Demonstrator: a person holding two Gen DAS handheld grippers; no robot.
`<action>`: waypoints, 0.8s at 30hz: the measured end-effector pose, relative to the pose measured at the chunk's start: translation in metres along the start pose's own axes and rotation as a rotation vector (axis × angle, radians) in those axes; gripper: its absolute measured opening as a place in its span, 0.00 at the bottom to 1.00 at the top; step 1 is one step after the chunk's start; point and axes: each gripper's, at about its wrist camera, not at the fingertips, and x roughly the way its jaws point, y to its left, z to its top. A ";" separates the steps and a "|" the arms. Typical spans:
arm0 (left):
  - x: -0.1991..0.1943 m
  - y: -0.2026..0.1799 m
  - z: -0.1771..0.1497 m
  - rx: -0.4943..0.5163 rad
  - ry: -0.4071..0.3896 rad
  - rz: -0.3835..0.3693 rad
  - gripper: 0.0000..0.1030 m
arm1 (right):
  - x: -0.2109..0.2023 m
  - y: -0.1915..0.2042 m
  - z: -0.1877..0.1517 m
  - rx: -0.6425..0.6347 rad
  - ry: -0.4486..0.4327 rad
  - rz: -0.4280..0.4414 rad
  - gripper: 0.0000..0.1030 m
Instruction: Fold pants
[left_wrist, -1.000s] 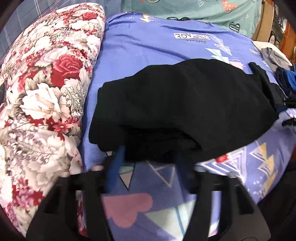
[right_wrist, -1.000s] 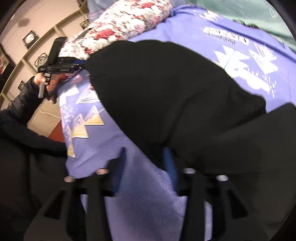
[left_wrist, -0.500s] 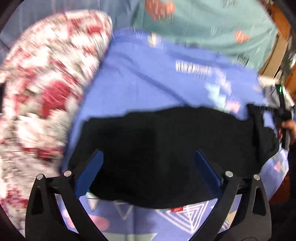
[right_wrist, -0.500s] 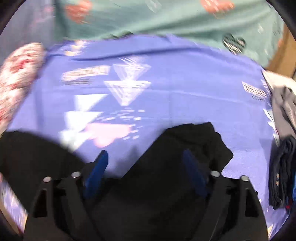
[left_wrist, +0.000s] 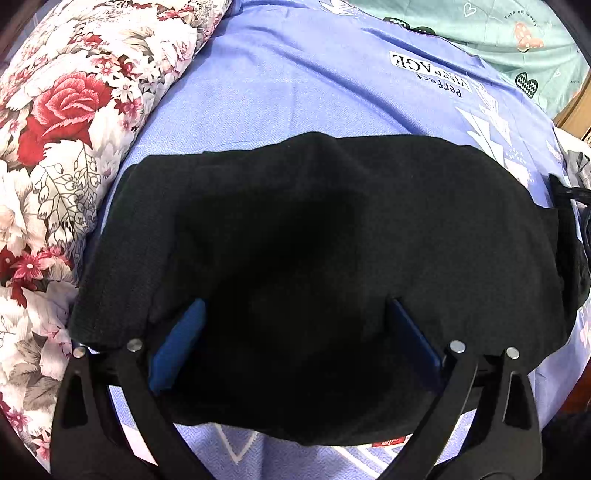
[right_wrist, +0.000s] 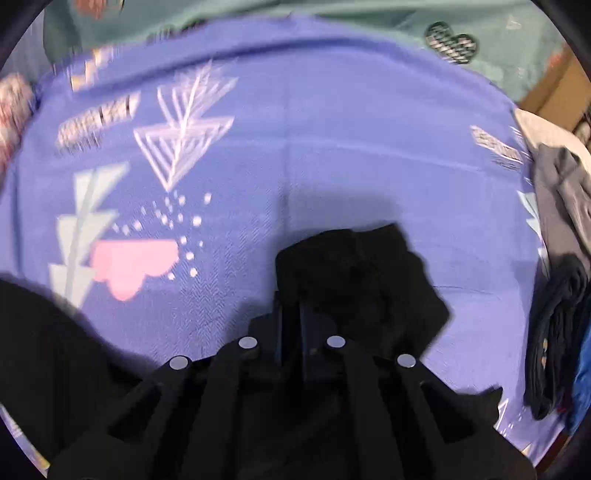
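Left wrist view: black pants spread on purple sheet, filling the gap under left gripper, jaws wide, blue pads pressing nothing. Beside: floral quilt. Readable upside down on sheet: "Perfect VINTAGE". Right wrist view: right gripper just snapped shut, jaws together on a bunched pants end.

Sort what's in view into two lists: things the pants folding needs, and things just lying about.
For the job:
- black fabric pants, laid across the bed
- left gripper, jaws wide over them
- right gripper, jaws shut

Lying about:
- red-and-white floral quilt
- purple printed bedsheet
- green patterned sheet
- grey and dark folded clothes
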 end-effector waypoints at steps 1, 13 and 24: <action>-0.001 0.002 -0.002 0.000 -0.002 0.001 0.97 | -0.016 -0.009 -0.003 0.032 -0.040 0.029 0.07; 0.001 0.003 -0.007 -0.018 -0.009 0.003 0.97 | -0.104 -0.108 -0.141 0.308 -0.208 0.220 0.15; -0.001 0.002 -0.005 -0.034 -0.010 0.021 0.97 | -0.057 -0.136 -0.135 0.530 -0.085 0.296 0.34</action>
